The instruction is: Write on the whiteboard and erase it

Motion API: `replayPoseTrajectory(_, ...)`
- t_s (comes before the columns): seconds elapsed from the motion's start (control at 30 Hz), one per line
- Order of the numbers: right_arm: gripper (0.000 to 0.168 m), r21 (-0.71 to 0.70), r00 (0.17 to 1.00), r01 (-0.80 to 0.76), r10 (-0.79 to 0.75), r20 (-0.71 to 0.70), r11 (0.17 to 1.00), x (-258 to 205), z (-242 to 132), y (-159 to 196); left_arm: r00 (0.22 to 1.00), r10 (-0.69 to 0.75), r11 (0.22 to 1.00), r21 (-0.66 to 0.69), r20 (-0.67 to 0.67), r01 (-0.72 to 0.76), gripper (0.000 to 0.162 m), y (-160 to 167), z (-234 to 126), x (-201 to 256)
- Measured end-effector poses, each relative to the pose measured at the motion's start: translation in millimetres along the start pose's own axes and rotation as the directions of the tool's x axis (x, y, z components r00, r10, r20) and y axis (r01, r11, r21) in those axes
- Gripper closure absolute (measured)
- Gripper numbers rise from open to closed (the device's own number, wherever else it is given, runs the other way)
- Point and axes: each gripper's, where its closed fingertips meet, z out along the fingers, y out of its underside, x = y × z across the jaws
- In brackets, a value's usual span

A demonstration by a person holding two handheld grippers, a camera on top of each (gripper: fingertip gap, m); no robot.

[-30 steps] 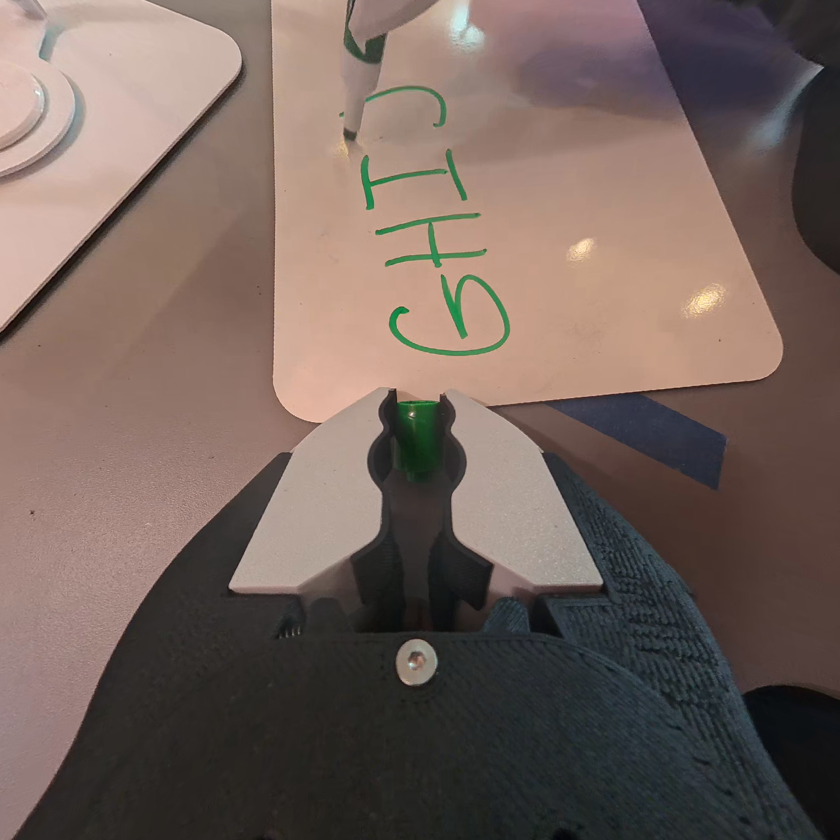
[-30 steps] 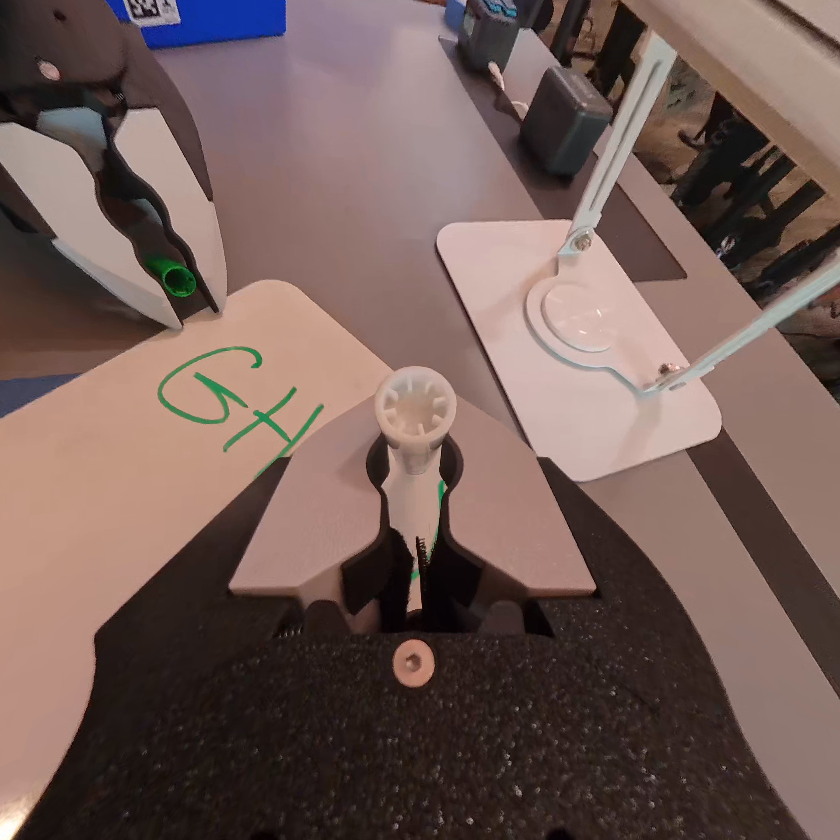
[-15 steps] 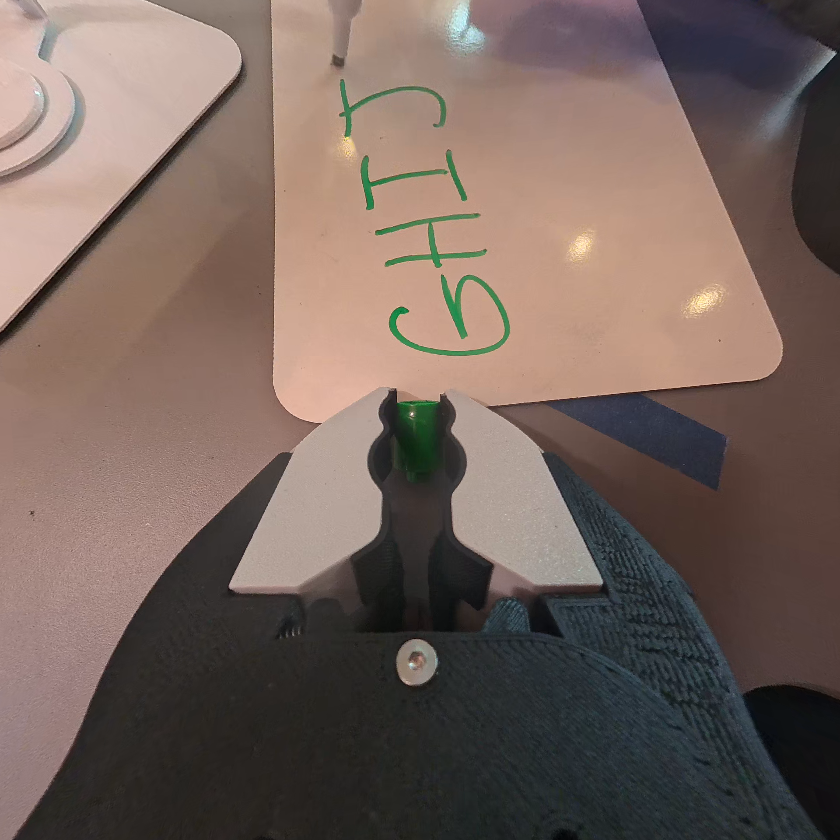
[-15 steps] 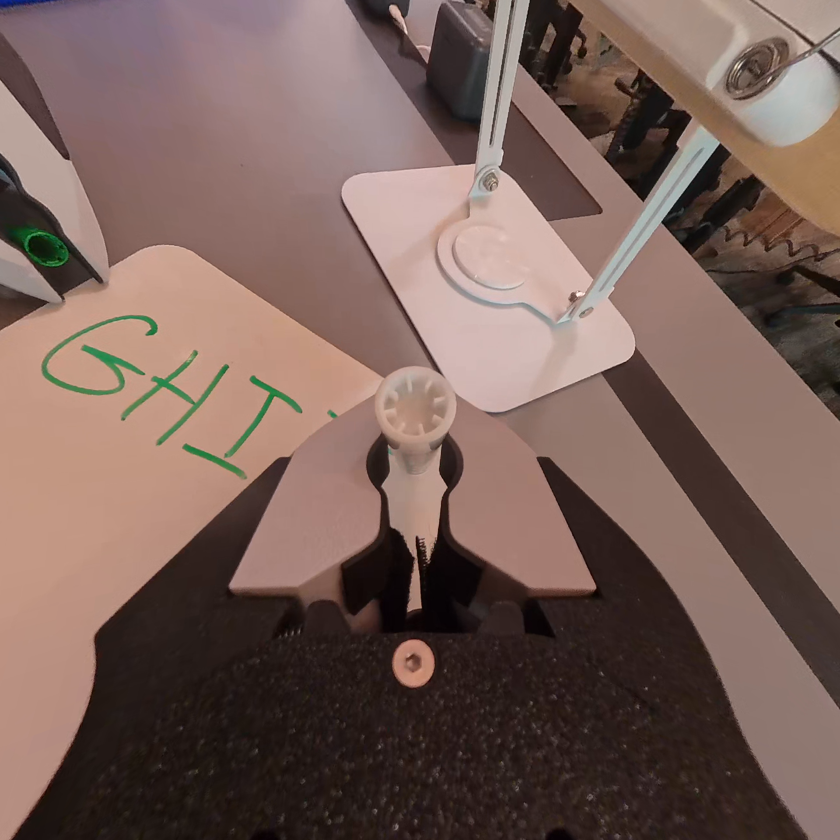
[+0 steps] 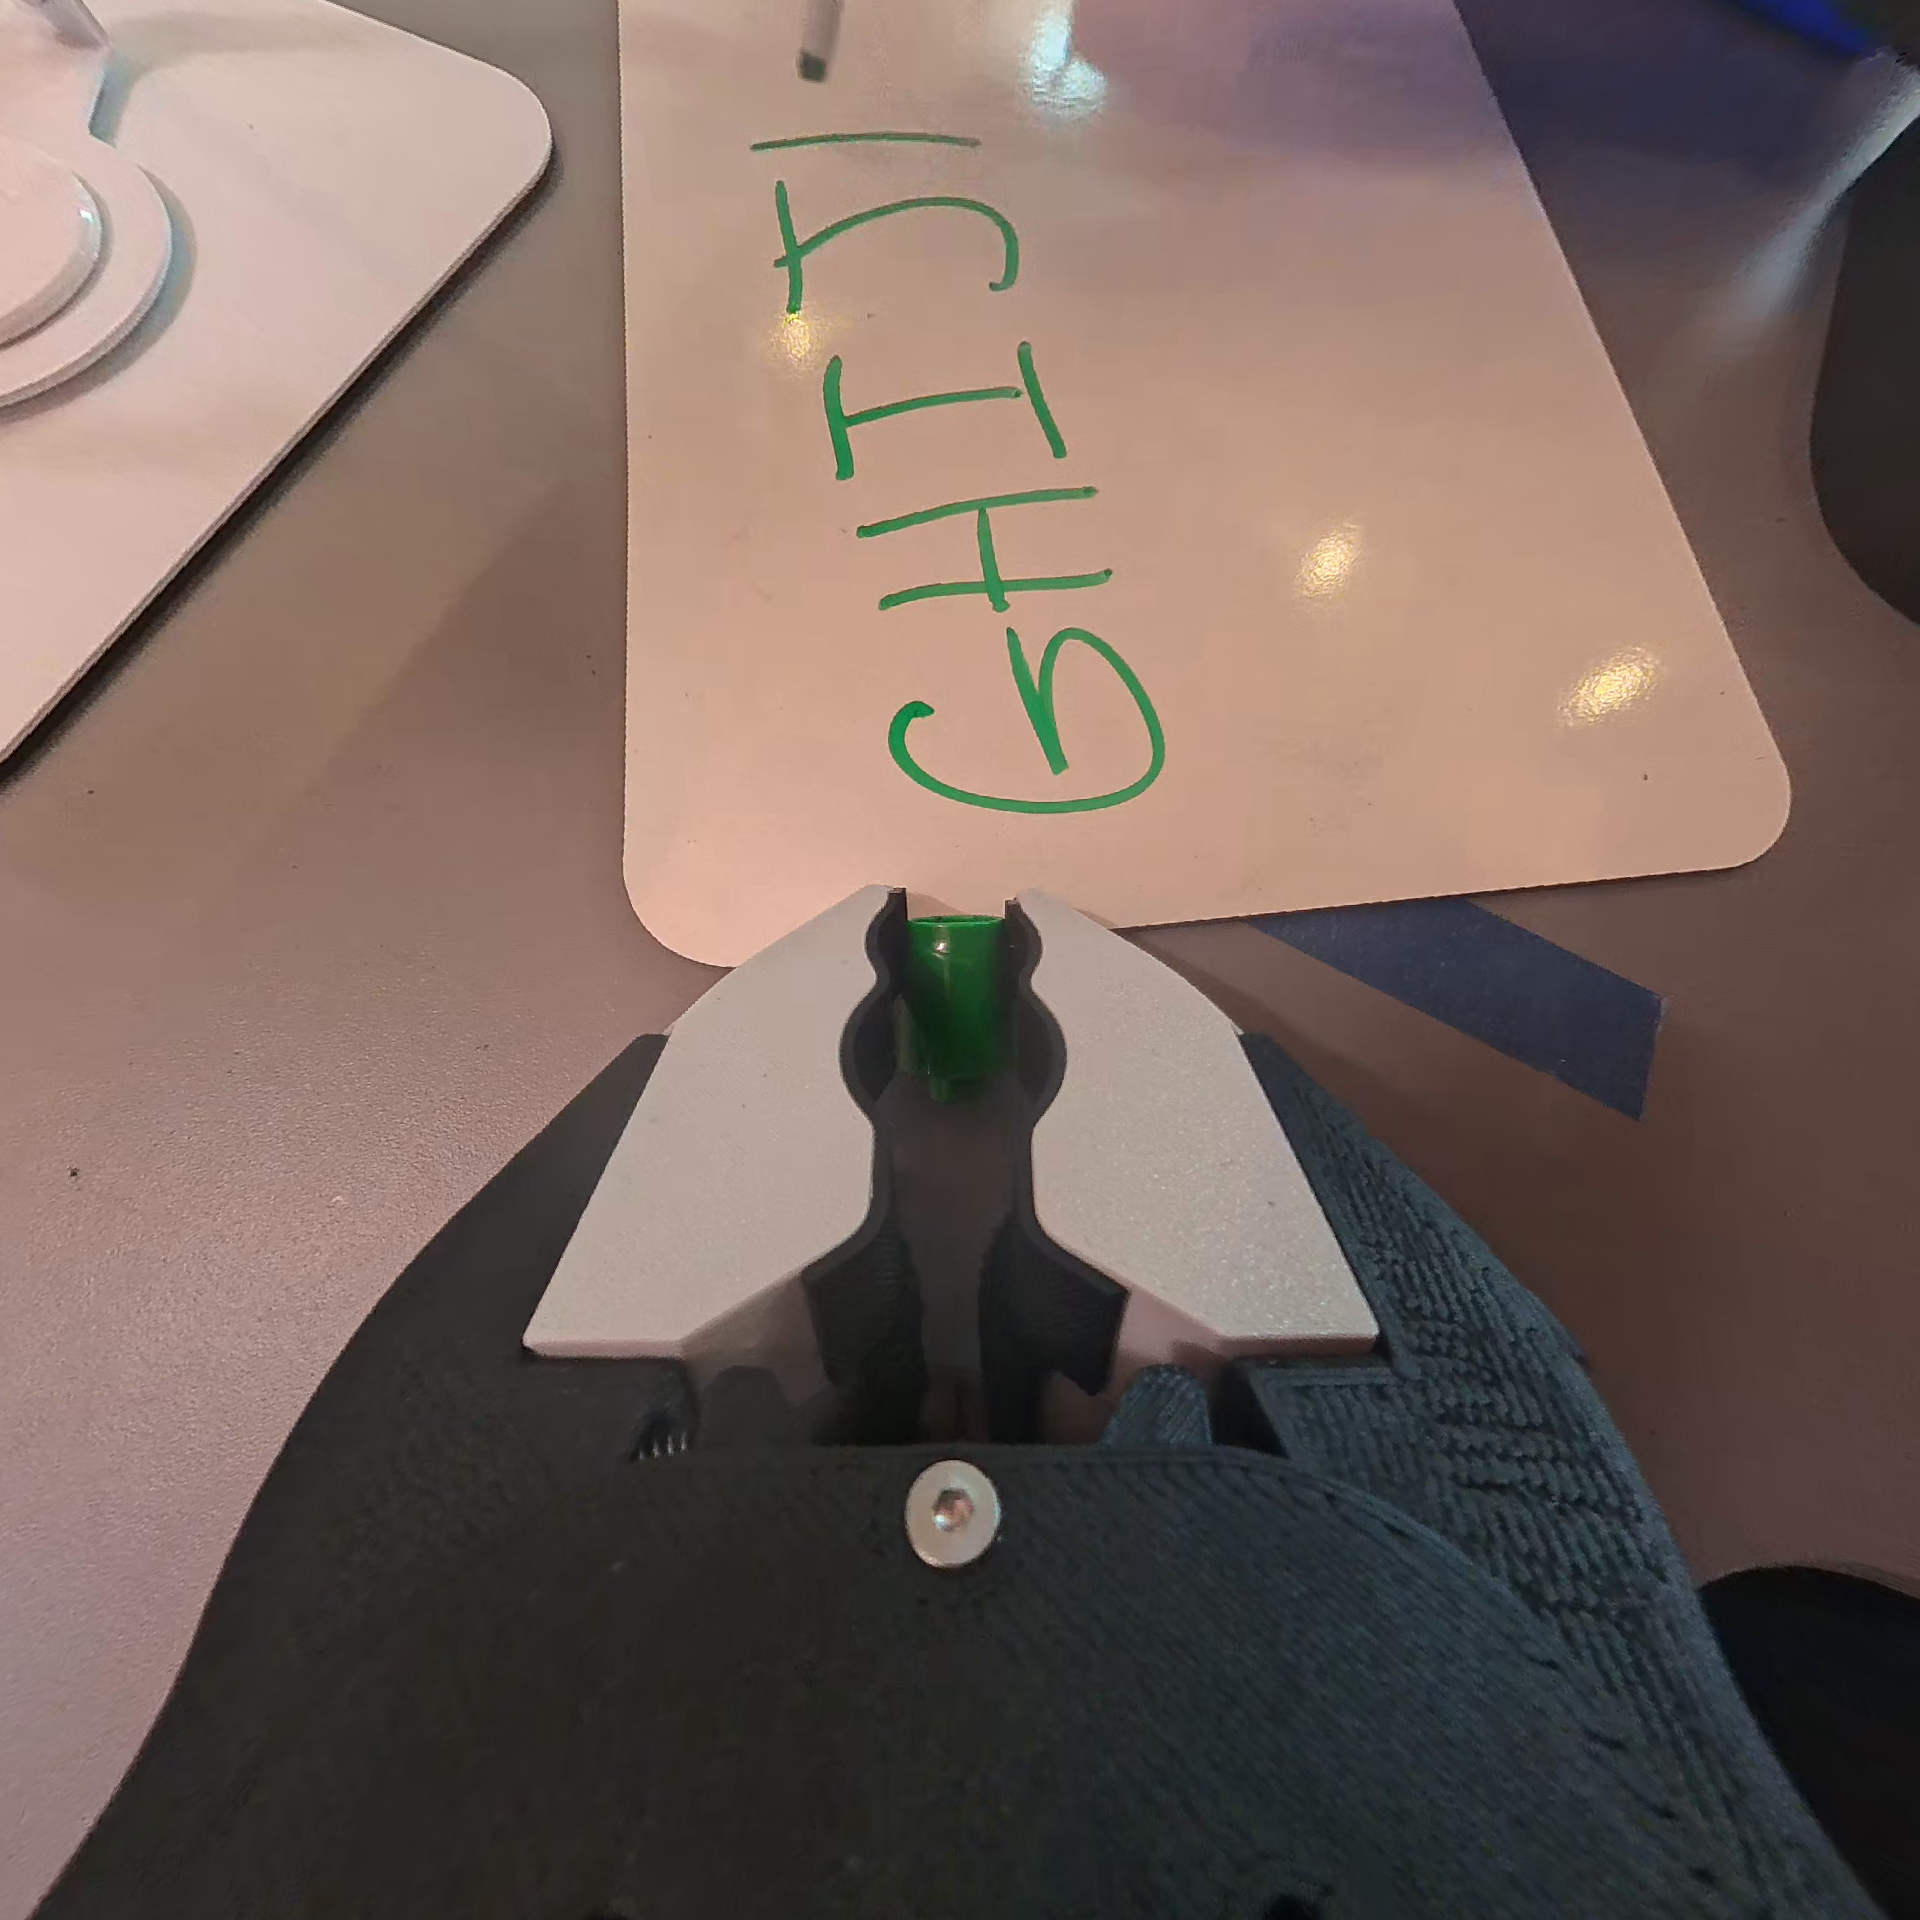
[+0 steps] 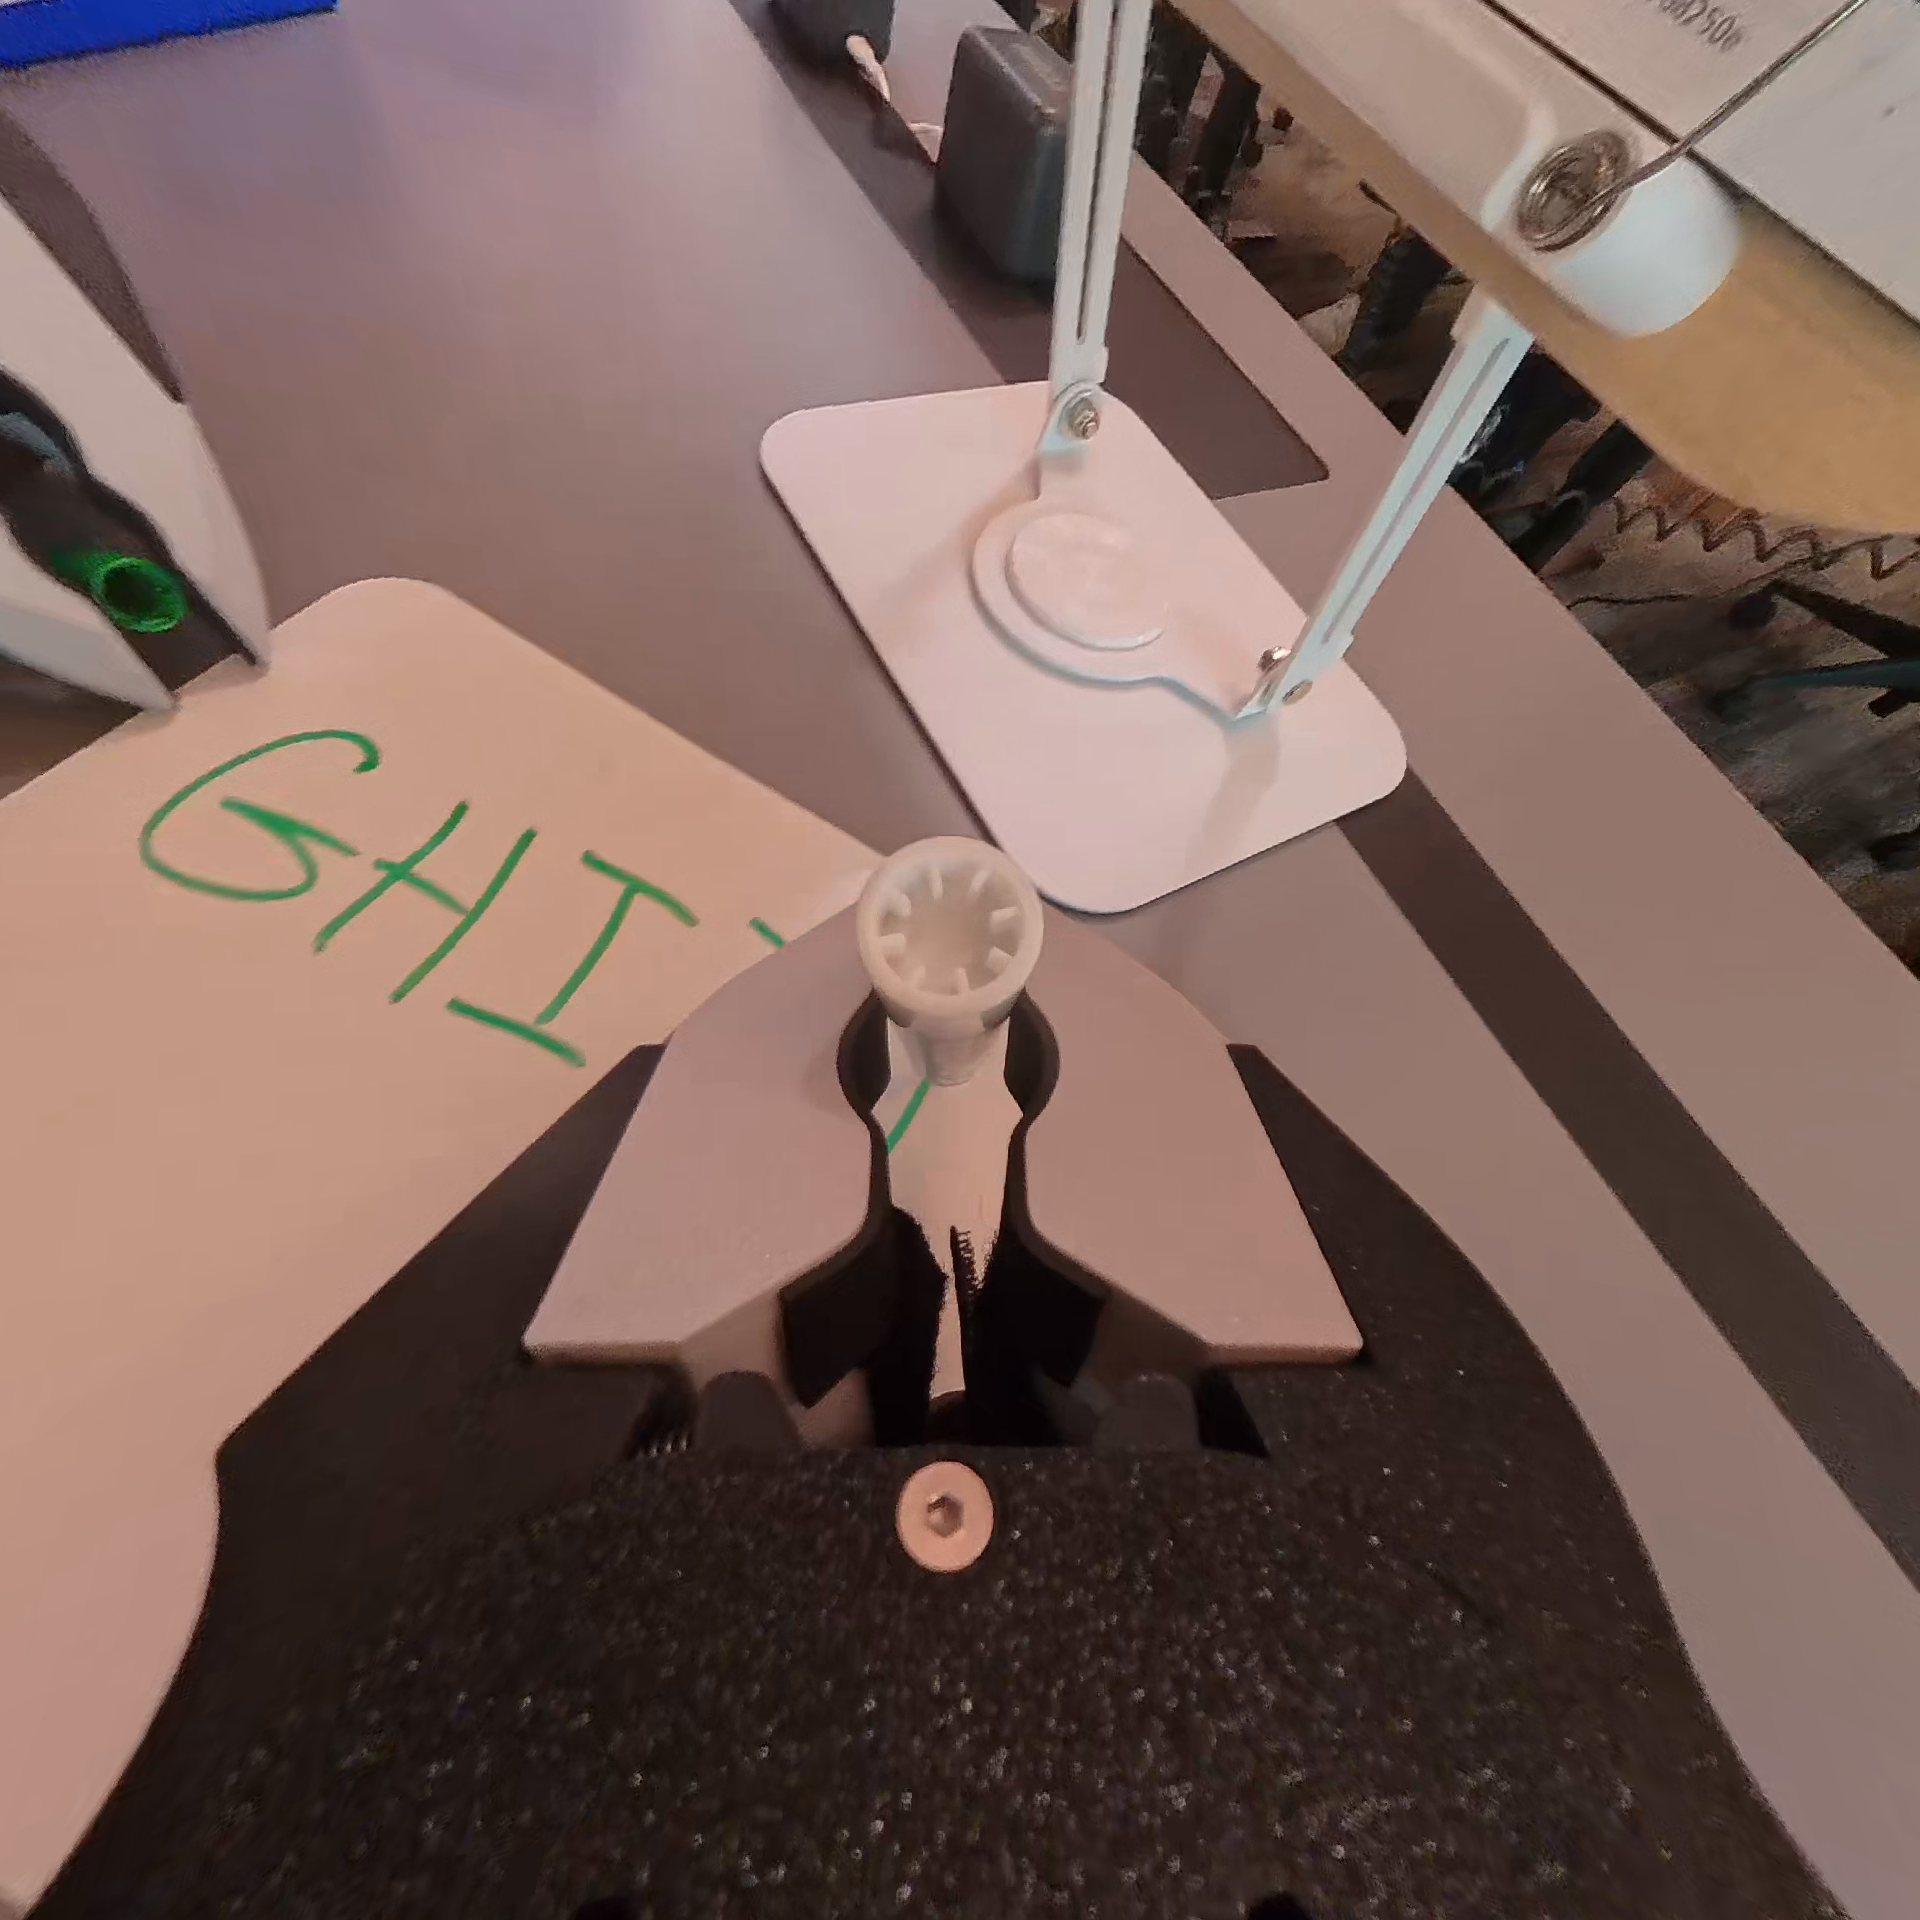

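Observation:
A white whiteboard lies flat on the grey table, with a row of green hand-written letters running away from me. My left gripper is shut on the green marker cap at the board's near edge. My right gripper is shut on the white marker, whose back end points at the camera. The marker's tip shows at the top of the left wrist view, just past the last green stroke. The left gripper and cap also show at the far left of the right wrist view.
A white lamp base with thin white arms stands right of the board; it also shows in the left wrist view. Blue tape lies under the board's near corner. A dark grey box sits at the table's far edge. One gripper's finger ends stand about 20 centimeters off the other's.
The marker tip has moved farther along the board and a new green stroke stands past the last letter. The left gripper with the cap has stayed put.

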Motion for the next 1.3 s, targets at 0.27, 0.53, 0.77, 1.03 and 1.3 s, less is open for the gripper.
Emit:
replayPoseTrajectory(0.27,0.15,-0.025,1.0,0.0,0.0,-0.026,1.0,12,10,9,1.0,0.001,1.0,0.0,-0.002,-0.001,0.143,0,0,0)
replayPoseTrajectory(0.53,0.151,-0.057,1.0,-0.019,0.021,0.022,0.998,-17,-12,15,1.0,0.003,1.0,0.0,-0.002,-0.003,0.143,0,0,1)
replayPoseTrajectory(0.77,0.15,-0.067,0.999,-0.032,0.029,-0.045,0.997,3,-9,19,1.0,0.002,1.0,0.0,-0.002,-0.002,0.143,0,0,1)
replayPoseTrajectory(1.03,0.15,-0.136,0.997,-0.039,0.029,-0.076,0.99,7,-26,31,1.0,0.006,1.0,0.0,-0.003,-0.006,0.143,0,0,1)
replayPoseTrajectory(1.3,0.15,-0.061,0.994,-0.005,-0.001,-0.108,0.998,34,-2,9,1.0,0.005,1.0,0.0,-0.004,-0.005,0.143,0,0,1)
